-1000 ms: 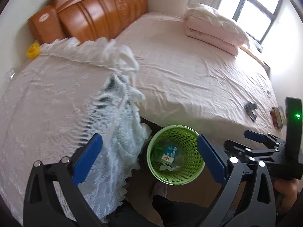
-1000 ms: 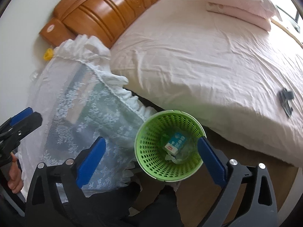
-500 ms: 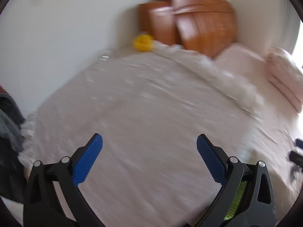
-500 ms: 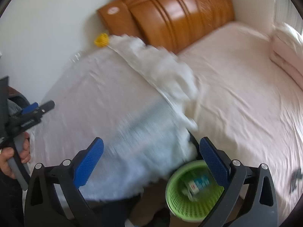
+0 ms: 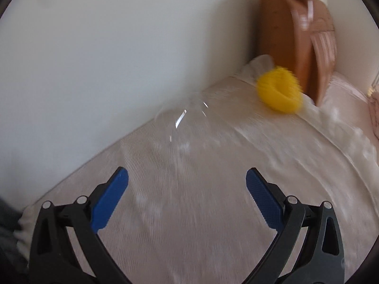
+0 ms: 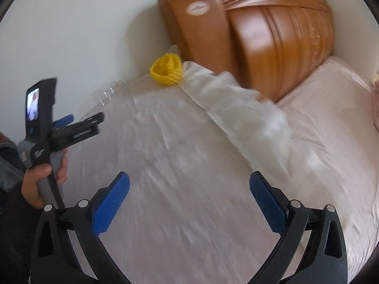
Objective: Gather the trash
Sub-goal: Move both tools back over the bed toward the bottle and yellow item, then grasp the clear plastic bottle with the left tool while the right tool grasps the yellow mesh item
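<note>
Both grippers over white lace cover [image 6: 189, 165], nothing held.
L gripper [image 5: 187, 184] & R gripper [image 6: 189, 189] jaws wide. Clear bottle [image 6: 109, 93] upper left by wall; yellow net [image 6: 167, 69] beside headboard [image 6: 272, 35], top centre.

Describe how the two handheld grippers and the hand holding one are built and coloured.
Right gripper: black skeletal frame with silver rivets, two finely textured blue pads. Left gripper matches; from the right wrist view it has a grey handle and a small lit screen, held by a bare hand with a dark sleeve.
</note>
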Motion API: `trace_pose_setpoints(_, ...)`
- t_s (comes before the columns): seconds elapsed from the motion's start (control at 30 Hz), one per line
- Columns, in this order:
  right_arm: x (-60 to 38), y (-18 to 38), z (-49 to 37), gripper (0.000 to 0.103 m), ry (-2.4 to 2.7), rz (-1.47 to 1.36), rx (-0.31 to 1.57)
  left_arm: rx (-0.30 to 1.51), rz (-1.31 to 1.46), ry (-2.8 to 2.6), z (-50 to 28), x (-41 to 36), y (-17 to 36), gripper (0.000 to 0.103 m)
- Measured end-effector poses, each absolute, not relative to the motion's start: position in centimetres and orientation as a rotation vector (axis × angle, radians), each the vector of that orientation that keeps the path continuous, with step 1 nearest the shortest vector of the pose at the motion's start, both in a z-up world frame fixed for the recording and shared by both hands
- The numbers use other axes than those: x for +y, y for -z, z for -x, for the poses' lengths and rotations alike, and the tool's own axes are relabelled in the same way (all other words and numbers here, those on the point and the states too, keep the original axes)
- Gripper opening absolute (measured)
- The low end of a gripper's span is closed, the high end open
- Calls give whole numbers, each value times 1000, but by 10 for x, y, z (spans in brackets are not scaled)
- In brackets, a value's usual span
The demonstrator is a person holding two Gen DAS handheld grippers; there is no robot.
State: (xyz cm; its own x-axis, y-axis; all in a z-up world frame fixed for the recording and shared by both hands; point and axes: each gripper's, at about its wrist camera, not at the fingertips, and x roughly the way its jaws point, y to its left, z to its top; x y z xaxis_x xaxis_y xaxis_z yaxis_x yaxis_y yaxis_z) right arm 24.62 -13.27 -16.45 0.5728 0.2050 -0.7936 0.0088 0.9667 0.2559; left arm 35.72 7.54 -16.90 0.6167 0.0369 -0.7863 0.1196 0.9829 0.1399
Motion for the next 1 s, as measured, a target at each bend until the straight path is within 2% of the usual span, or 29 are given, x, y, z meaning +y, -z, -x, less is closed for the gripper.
trace_pose_setpoints(0.17,-114,172,-306,100,-119,-202,951,933,-144,53,-411,75,190,95)
trace_pose_setpoints(0.33,-103,181,-356,100,-125,-172,950,911,-121,76,-432,67,200,95)
trace_pose_setpoints(0.4,-101,182,-373,101,-116,-149,952,906,-105,92,-440,66,201,84)
trace_pose_setpoints(0.47,-97,182,-392,101,-123,-130,942,912,-88,111,-447,66,202,60)
trace_pose_setpoints(0.73,-63,195,-467,100,-119,19,941,911,-28,132,-444,81,199,58)
trace_pose_setpoints(0.77,-60,198,-471,94,-117,35,948,909,-22,131,-442,86,198,58)
trace_pose_setpoints(0.8,-55,204,-476,78,-113,57,969,906,-14,131,-438,89,196,58)
trace_pose_setpoints(0.83,-53,207,-478,70,-116,62,986,906,-8,132,-436,94,195,58)
trace_pose_setpoints(0.87,-51,207,-477,55,-123,59,995,903,-4,131,-430,97,193,58)
trace_pose_setpoints(0.9,-51,205,-474,46,-129,51,992,900,-4,127,-424,99,190,58)
trace_pose_setpoints(0.97,-56,196,-460,33,-123,44,973,893,-3,122,-410,102,183,58)
trace_pose_setpoints(1.0,-59,192,-452,31,-132,27,970,890,-4,123,-401,103,179,58)
